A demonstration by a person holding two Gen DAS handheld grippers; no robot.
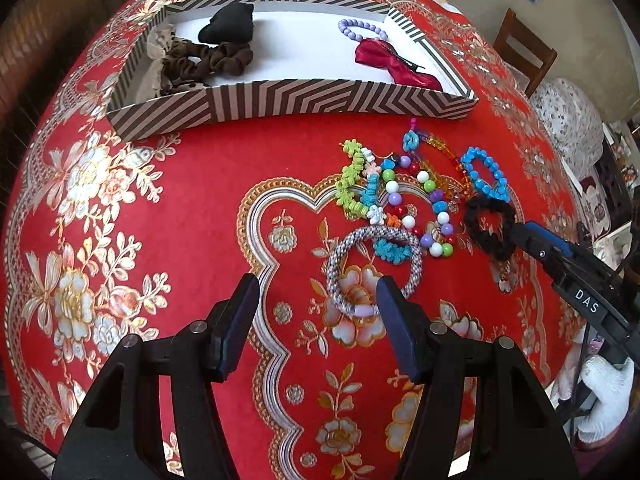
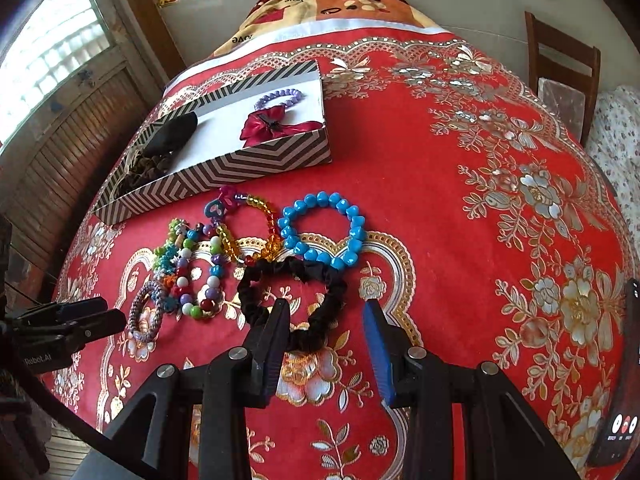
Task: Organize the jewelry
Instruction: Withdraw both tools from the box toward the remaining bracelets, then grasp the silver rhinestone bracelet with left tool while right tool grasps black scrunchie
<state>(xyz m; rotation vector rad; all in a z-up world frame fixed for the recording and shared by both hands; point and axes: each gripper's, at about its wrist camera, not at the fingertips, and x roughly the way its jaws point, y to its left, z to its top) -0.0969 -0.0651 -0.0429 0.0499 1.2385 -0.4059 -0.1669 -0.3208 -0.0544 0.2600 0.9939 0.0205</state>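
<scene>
bead bracelets heaped on cloth | black scrunchie flat beside | striped box holds purple bracelet

Red-gold floral tablecloth; black-white chevron box; blue bead bracelet; black scrunchie.

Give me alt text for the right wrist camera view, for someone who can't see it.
The open right gripper points at a black scrunchie lying on a red floral tablecloth. Beyond it lie a blue bead bracelet and other colourful bracelets, and farther back a striped box holds a red bow.
</scene>
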